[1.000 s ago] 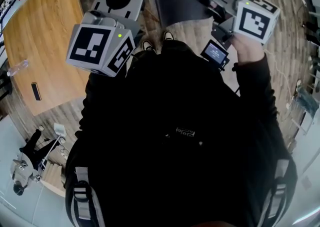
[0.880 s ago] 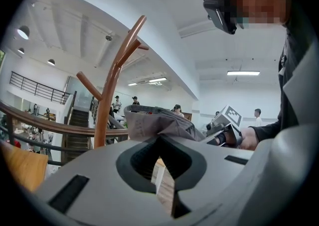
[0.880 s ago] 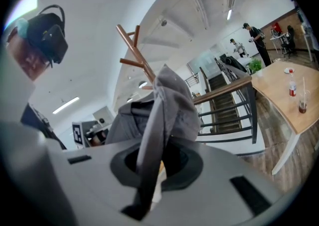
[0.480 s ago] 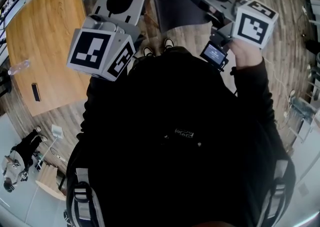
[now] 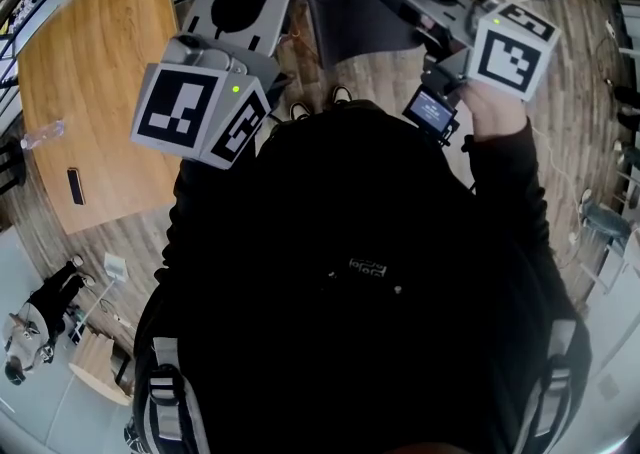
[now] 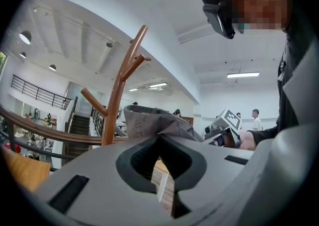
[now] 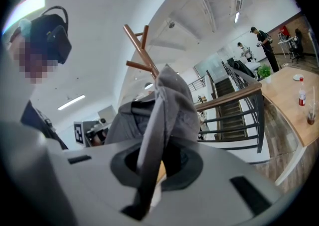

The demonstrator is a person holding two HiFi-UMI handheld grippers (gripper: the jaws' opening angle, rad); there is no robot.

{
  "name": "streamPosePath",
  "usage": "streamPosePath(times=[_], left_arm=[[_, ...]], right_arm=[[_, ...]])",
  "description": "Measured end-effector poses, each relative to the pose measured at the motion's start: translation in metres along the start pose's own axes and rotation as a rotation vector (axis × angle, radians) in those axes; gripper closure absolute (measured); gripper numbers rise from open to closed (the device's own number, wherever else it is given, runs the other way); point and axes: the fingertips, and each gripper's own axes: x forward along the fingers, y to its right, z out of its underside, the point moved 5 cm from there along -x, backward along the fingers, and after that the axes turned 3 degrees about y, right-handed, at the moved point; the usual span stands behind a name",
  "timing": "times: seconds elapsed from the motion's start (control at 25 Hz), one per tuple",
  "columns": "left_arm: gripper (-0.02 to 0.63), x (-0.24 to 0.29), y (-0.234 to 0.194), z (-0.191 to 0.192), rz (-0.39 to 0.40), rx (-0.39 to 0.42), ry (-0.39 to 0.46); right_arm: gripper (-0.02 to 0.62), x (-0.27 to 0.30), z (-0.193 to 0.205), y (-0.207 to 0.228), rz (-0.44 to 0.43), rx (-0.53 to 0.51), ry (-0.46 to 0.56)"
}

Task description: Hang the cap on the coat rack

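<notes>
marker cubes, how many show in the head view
2. One marker cube sits on the left gripper, at the picture's left beside the wooden table. The other sits on the right gripper, upper right, above the person's hand. None seems hidden.

Head view looks down; both gripper views tilt upward toward the coat rack.

A grey fabric cap, crumpled and standing on edge, is pinched by one edge between the jaws of the right gripper. Just beyond it rises a brown wooden coat rack, upright, its angled pegs branching above the cap.
</notes>
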Motion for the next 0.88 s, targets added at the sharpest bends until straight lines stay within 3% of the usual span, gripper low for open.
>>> streamPosePath(times=[0.68,0.88], left_arm=[[0.598,-0.002,0.005,-0.007,0.032,0.029,0.064],[0.598,-0.011,0.009,-0.020,0.026,0.054,0.098]], right_arm=[[0.575,-0.004,-0.004,-0.002,0.011,-0.038,0.062],[0.575,-0.002,-0.011,-0.012,-0.021,-0.045,0.060]])
